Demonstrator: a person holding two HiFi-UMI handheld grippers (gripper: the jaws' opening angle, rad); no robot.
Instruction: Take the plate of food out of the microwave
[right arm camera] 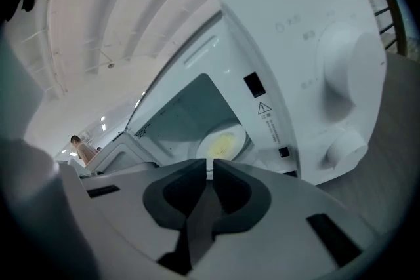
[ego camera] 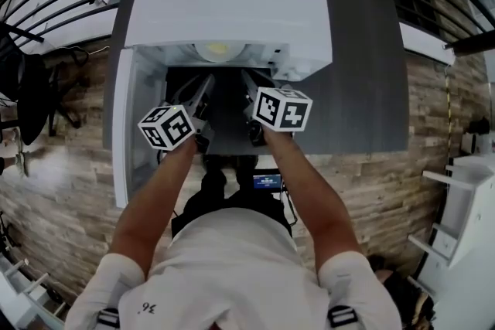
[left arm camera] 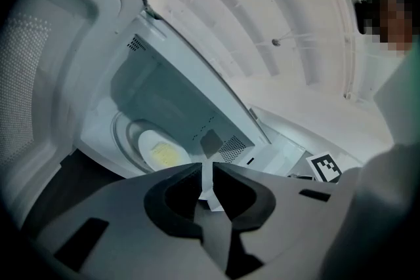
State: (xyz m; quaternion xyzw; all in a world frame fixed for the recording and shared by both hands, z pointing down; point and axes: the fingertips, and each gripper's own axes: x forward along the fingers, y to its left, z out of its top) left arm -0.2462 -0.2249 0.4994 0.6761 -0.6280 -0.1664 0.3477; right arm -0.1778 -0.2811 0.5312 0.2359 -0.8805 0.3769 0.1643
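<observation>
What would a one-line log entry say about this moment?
microwave door: open | plate of food: inside, untouched | left gripper: jaws slightly apart, empty | right gripper: jaws slightly apart, empty

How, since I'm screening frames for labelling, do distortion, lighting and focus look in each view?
Head view: heavy fisheye bends the brown plank floor; the boxy white microwave is brightly lit, nearly washed out. Left gripper view: black vignetted corners. Right gripper view: the round white plate of yellow food is clear but dimly lit.

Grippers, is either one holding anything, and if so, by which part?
Nothing is held. The left gripper and right gripper each have jaws slightly apart with nothing between them; the plate of food sits inside the microwave.
</observation>
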